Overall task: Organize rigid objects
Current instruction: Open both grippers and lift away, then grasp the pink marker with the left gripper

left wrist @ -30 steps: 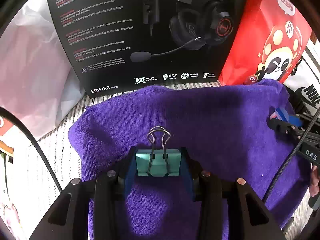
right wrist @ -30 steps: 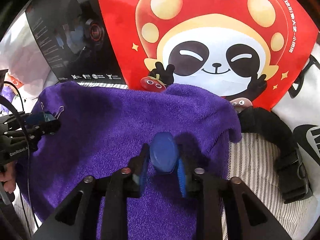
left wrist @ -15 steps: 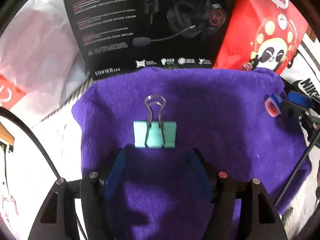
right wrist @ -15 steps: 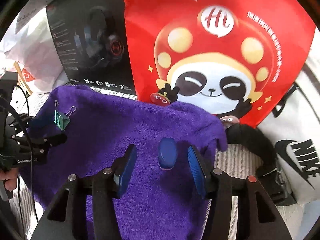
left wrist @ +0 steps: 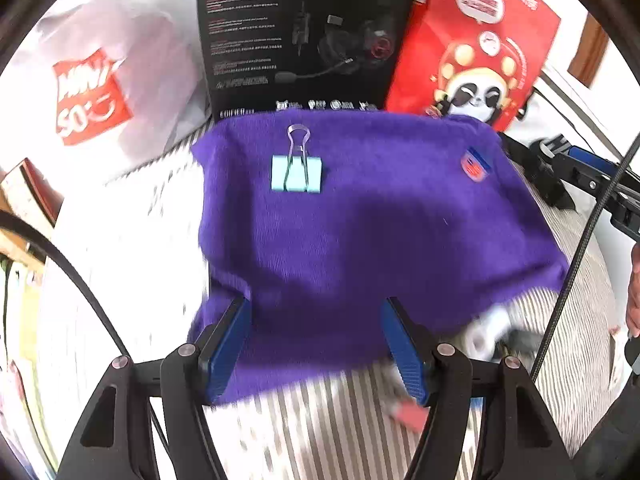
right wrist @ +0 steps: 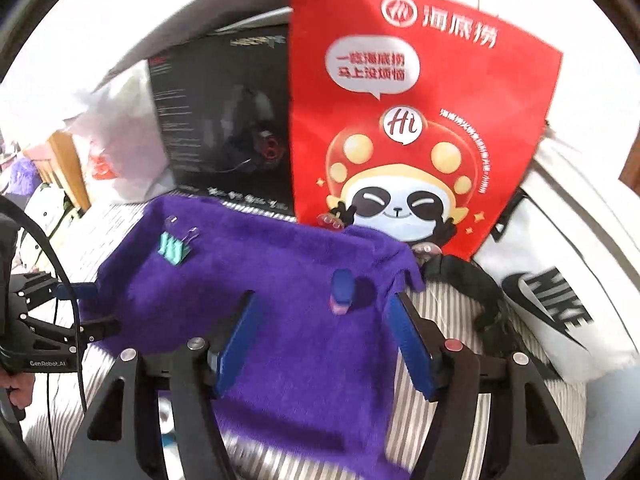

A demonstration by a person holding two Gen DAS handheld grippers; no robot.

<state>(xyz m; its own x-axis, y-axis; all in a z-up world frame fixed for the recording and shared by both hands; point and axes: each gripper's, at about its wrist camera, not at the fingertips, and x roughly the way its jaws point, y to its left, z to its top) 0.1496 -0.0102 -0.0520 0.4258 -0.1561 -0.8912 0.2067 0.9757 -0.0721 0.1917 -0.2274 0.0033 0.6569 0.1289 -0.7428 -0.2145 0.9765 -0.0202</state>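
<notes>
Purple towel [left wrist: 360,220] bears a binder clip [left wrist: 296,172] and blue badge [right wrist: 342,290]; both tongs gape empty, the right's just widened.

Left claw [left wrist: 316,344] up close: black skeletal arms with triangular cut-outs, round silver screw heads at the joints, and two flat fingers [left wrist: 228,352] faced with ribbed blue pads. A black cable loops past on one side, a braided black cord on the other. Right claw [right wrist: 324,344], same build: black frame, blue ribbed fingers [right wrist: 412,348], silver screws on one side, a red one on the other. Seen from there, the left claw's black body carries white "GenRobot.AI" lettering, a thin black cable trailing beneath it.
</notes>
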